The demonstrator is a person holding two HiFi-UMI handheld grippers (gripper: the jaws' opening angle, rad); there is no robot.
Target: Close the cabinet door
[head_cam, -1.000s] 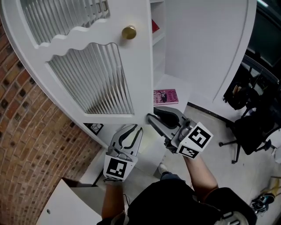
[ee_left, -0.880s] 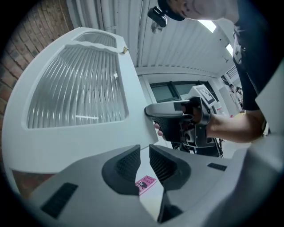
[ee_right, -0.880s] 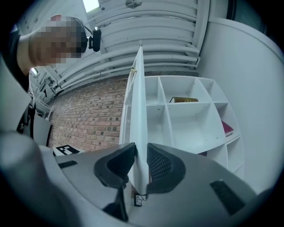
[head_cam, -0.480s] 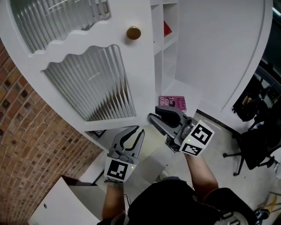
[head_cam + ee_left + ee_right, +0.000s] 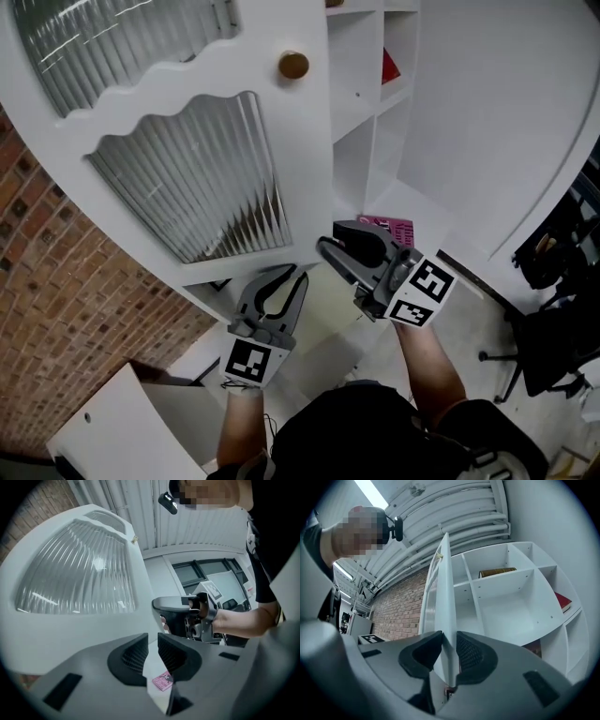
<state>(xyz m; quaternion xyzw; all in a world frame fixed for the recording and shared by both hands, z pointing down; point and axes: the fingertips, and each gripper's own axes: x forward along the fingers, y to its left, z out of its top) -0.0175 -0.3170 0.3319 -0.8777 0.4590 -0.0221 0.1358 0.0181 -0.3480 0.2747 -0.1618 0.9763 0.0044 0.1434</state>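
The white cabinet door (image 5: 187, 169) with ribbed glass panes and a brass knob (image 5: 293, 65) stands open, away from the shelves. My right gripper (image 5: 330, 246) is at the door's lower free corner. In the right gripper view the door's edge (image 5: 446, 597) runs between the jaws, and the right gripper (image 5: 449, 648) is shut on it. My left gripper (image 5: 298, 277) hangs below the door's bottom rail, shut, with nothing in it. The left gripper view shows the left gripper (image 5: 150, 641) under the door (image 5: 75, 573).
Open white shelves hold a pink book (image 5: 394, 228) at the bottom, a red book (image 5: 390, 66) higher up and a brown book (image 5: 497, 572). A brick wall (image 5: 66, 281) is on the left. A black office chair (image 5: 553, 337) stands at the right, a white panel (image 5: 122, 422) at lower left.
More of the shelf interior now shows past the door's free edge, and the knob sits a little further right. Both grippers stay almost where they were, the right one still on the door.
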